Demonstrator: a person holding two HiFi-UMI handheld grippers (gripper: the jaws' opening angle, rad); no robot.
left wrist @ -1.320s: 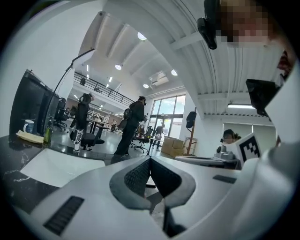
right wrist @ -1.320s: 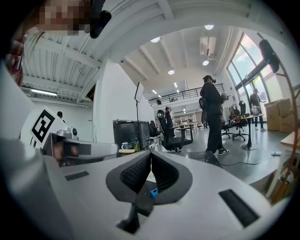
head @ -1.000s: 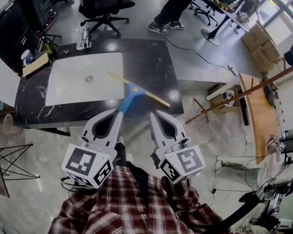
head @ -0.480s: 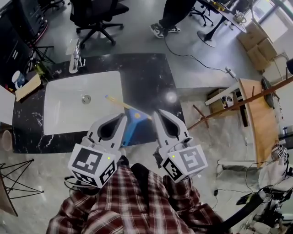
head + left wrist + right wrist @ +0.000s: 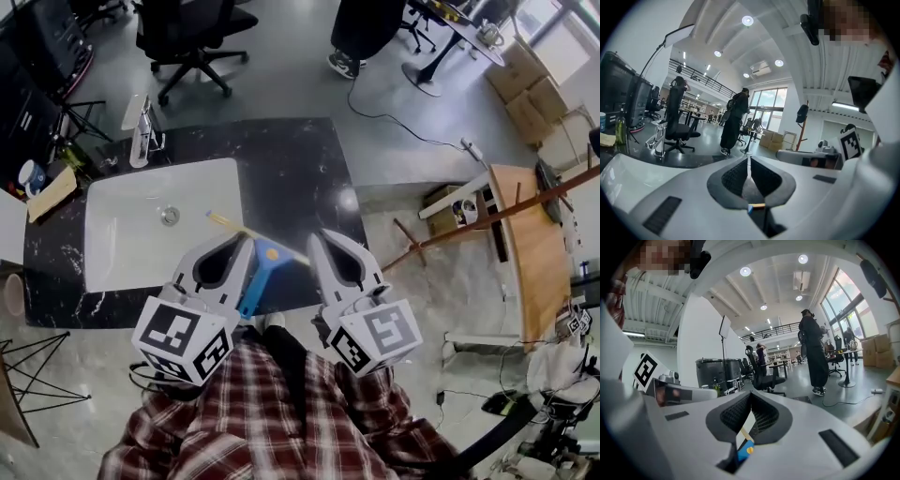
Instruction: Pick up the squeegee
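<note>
Dark stone counter with a white sink lies below. The squeegee rests beside the sink's near right corner, with its blue handle toward the person and its pale blade reaching over the sink's rim. The left gripper and the right gripper flank the handle, both with jaws fully closed and holding nothing. If a closed gripper goes in like this, it would probably push the handle, and the squeegee could slide into the sink or off the front edge.
</note>
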